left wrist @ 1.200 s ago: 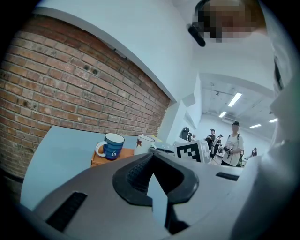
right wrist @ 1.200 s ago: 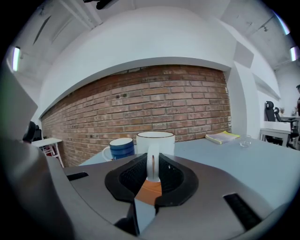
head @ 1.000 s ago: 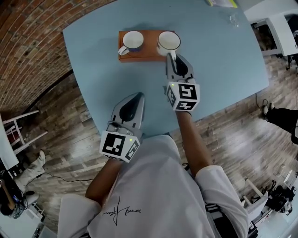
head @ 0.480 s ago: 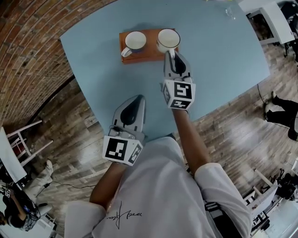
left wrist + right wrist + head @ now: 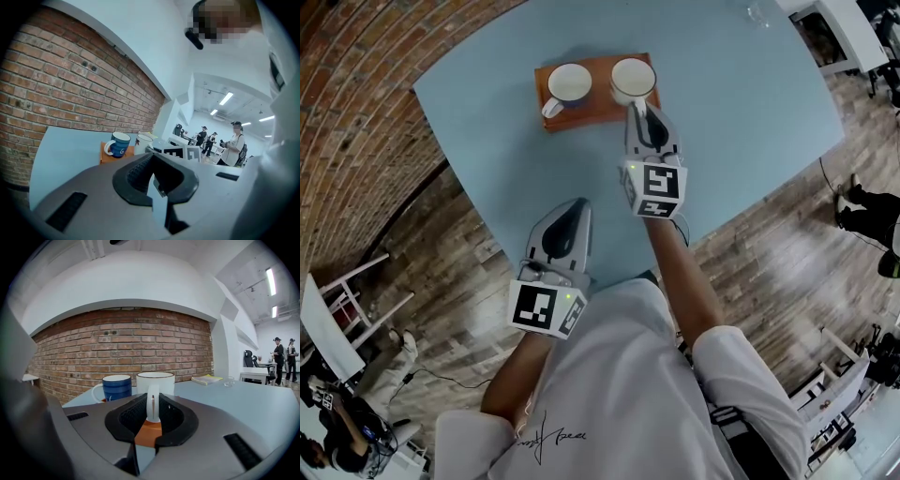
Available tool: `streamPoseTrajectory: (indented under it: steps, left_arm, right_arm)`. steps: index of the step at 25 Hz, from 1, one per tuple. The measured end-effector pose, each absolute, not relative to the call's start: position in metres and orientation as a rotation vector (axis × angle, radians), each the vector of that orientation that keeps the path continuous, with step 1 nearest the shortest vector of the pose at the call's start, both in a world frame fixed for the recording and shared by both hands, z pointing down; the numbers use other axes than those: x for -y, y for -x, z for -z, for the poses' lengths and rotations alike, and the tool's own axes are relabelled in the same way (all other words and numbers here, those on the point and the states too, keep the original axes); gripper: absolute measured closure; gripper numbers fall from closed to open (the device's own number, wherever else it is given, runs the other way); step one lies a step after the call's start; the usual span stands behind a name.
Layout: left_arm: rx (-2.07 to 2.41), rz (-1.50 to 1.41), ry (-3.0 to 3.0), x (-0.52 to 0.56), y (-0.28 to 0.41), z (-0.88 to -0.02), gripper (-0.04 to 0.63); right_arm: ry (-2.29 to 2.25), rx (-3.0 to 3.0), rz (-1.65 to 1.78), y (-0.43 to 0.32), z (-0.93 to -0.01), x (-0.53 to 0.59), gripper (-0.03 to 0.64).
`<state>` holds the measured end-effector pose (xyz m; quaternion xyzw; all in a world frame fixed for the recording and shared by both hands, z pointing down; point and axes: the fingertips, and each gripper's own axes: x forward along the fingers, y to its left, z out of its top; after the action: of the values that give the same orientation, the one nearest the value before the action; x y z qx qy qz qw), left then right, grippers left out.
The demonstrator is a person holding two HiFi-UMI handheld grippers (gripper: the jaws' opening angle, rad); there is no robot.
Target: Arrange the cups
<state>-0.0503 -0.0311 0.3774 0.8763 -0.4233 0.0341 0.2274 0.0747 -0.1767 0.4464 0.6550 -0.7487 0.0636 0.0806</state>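
A blue cup [image 5: 569, 83] and a white cup [image 5: 633, 79] stand side by side on an orange tray [image 5: 592, 114] at the far side of the light blue table [image 5: 741, 112]. My right gripper [image 5: 637, 106] reaches to the white cup [image 5: 155, 383] from the near side, shut on its handle [image 5: 152, 407]; the cup rests on the tray [image 5: 149, 431]. The blue cup [image 5: 115, 387] stands to its left, handle turned left. My left gripper [image 5: 577, 202] hangs shut and empty over the table's near edge, well short of the tray [image 5: 108, 155] and blue cup [image 5: 118, 144].
A brick wall [image 5: 117, 348] runs behind the table. A yellow booklet [image 5: 206, 379] and a small glass [image 5: 228, 380] lie at the far right of the table. People stand in the background [image 5: 233, 143]. Wooden floor [image 5: 450, 272] surrounds the table.
My left gripper has drawn back slightly toward the table's near edge. My right gripper stays at the white cup's handle; the cups and tray have not moved.
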Motion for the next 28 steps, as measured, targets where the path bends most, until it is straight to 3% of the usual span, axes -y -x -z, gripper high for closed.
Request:
streamPoseTrajectory:
  steps: [28]
  left_arm:
    - [1.217, -0.078, -2.324, 0.045, 0.061, -0.394, 0.588]
  right_arm:
    - [-1.967, 2.259, -0.167, -0.070, -0.460, 0.177, 0.552]
